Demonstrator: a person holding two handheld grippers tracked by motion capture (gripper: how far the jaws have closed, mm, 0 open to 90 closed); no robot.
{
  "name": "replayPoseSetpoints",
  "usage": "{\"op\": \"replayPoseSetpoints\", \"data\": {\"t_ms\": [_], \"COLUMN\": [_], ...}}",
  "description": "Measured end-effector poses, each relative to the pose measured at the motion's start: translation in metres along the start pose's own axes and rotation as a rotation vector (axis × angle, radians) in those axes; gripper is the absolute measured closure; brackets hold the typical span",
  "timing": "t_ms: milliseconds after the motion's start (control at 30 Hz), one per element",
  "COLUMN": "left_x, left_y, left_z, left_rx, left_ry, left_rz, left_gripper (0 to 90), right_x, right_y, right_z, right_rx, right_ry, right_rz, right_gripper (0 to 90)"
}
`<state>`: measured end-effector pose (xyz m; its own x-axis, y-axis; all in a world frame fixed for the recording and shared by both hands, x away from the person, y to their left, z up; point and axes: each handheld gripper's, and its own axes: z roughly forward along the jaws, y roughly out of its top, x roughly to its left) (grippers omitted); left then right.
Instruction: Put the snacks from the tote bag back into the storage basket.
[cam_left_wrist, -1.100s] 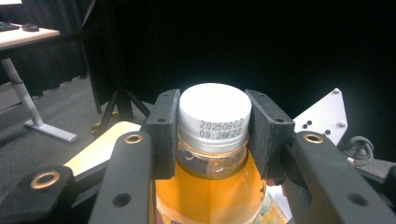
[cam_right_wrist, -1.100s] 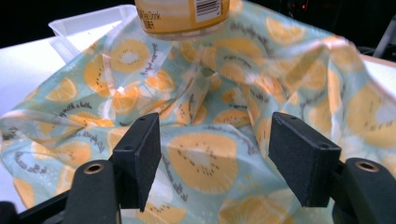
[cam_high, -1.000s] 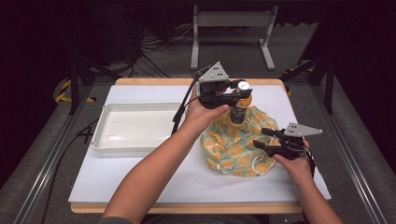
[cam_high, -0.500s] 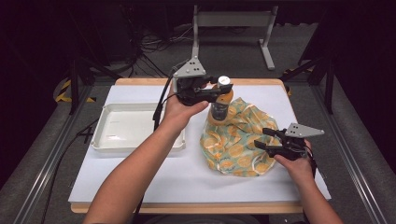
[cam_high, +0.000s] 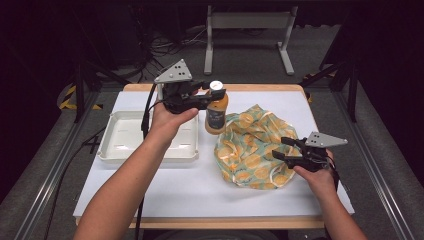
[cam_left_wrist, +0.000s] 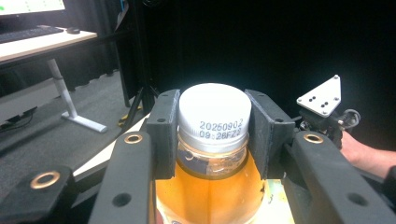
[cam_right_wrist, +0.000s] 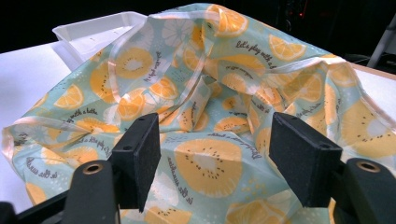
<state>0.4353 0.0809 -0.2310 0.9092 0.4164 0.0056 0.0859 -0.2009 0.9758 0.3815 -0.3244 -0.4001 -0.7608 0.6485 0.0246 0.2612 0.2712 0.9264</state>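
Note:
A bottle of orange drink (cam_high: 216, 112) with a white cap (cam_left_wrist: 215, 116) hangs upright above the table, between the tray and the bag. My left gripper (cam_high: 215, 95) is shut on its neck, and the pads (cam_left_wrist: 164, 135) press just under the cap. A soft bag printed with orange slices (cam_high: 250, 145) lies crumpled at the right of the white mat. My right gripper (cam_high: 281, 148) hovers low over the bag's right edge, open. Its two pads (cam_right_wrist: 140, 158) stand wide apart with the fabric (cam_right_wrist: 201, 84) beneath them, nothing pinched.
An empty white tray (cam_high: 125, 135) sits on the left of the mat; its corner (cam_right_wrist: 93, 28) shows beyond the bag in the right gripper view. The other hand and gripper (cam_left_wrist: 327, 112) appear far off in the left gripper view. Dark floor and stand legs surround the table.
My left hand has carried the bottle leftward off the bag to a spot beside the tray's right edge. The right hand and the bag have stayed put.

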Motion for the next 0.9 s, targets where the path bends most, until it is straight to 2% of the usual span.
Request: {"op": "replayPoseSetpoints", "data": {"t_ms": [533,900], "left_x": [0.014,0.025], "left_y": [-0.009,-0.022], "left_z": [-0.032,-0.052], "left_rx": [0.017,0.037], "left_ry": [0.048,0.087], "left_rz": [-0.023,-0.031], "left_gripper": [58.3,58.3], "right_x": [0.001,0.002], "right_y": [-0.001,-0.001], "right_z": [0.000,0.001], "right_rx": [0.010,0.014], "right_ry": [-0.006,-0.007], "right_rz": [-0.003,0.001], "right_gripper": [34.1,33.8]}}
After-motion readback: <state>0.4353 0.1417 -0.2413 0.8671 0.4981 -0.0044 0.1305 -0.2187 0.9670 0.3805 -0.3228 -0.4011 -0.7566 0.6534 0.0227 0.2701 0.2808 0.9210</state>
